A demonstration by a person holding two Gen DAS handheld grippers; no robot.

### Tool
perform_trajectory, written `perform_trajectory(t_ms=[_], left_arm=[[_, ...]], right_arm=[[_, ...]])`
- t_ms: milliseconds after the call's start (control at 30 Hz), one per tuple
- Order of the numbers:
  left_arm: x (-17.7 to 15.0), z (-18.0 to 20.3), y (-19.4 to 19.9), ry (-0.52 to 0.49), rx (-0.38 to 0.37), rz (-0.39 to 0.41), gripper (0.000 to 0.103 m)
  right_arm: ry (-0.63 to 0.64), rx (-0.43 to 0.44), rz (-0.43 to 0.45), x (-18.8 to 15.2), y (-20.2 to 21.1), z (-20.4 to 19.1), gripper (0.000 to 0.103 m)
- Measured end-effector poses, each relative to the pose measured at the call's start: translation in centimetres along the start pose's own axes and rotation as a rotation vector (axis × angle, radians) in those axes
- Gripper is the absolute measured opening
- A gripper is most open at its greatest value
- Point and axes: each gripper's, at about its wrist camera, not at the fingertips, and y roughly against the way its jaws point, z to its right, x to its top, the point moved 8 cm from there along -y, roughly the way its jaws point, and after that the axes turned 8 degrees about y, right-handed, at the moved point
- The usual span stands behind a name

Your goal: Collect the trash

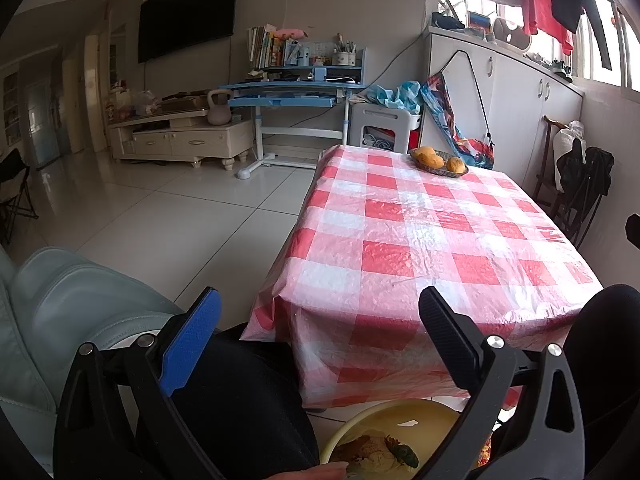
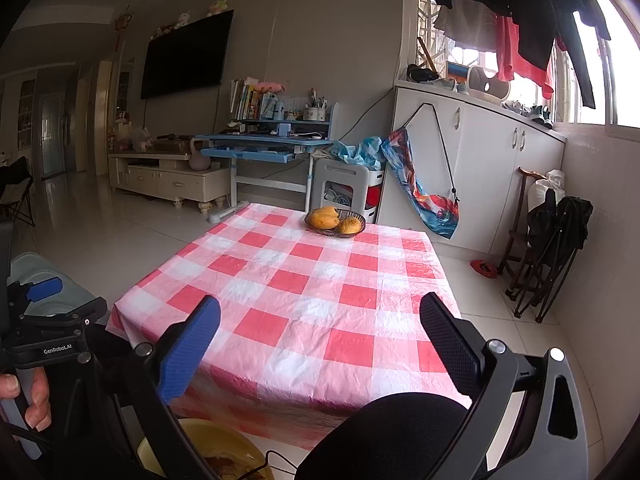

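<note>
Both grippers, left [image 1: 320, 308] and right [image 2: 320, 312], wide and empty over the near table [image 2: 304, 280] edge; bin [image 1: 400, 416] below holds trash, so finish there.

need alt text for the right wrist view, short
The right hand-held gripper, jaws open and empty, points over a low table with a red-and-white checked cover that holds only a dish of mangoes at its far end. A yellow basin with scraps sits on the floor below, and the left hand-held gripper shows at left.
</note>
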Motion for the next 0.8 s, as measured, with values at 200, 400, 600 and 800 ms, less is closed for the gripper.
perform_trajectory(t_ms=[200, 400, 600, 800], left_arm=[[0.7, 1.6, 1.1, -0.01, -0.03, -0.043, 0.096], [2.0, 4.1, 4.3, -0.051, -0.006, -0.046, 0.096], [2.9, 6.2, 7.1, -0.082, 0.037, -0.025, 0.096], [3.8, 8.4, 9.9, -0.12, 0.064, -0.007, 0.096]], right_arm=[[-0.013, 0.0, 0.004, -0.1, 0.0, 0.2, 0.095], [0.009, -0.018, 0.019, -0.4, 0.8, 0.9, 0.095], [0.027, -0.023, 0.048, -0.4, 1.5, 1.7, 0.095], [-0.037, -0.002, 0.069, -0.5, 2.0, 3.6, 0.095]])
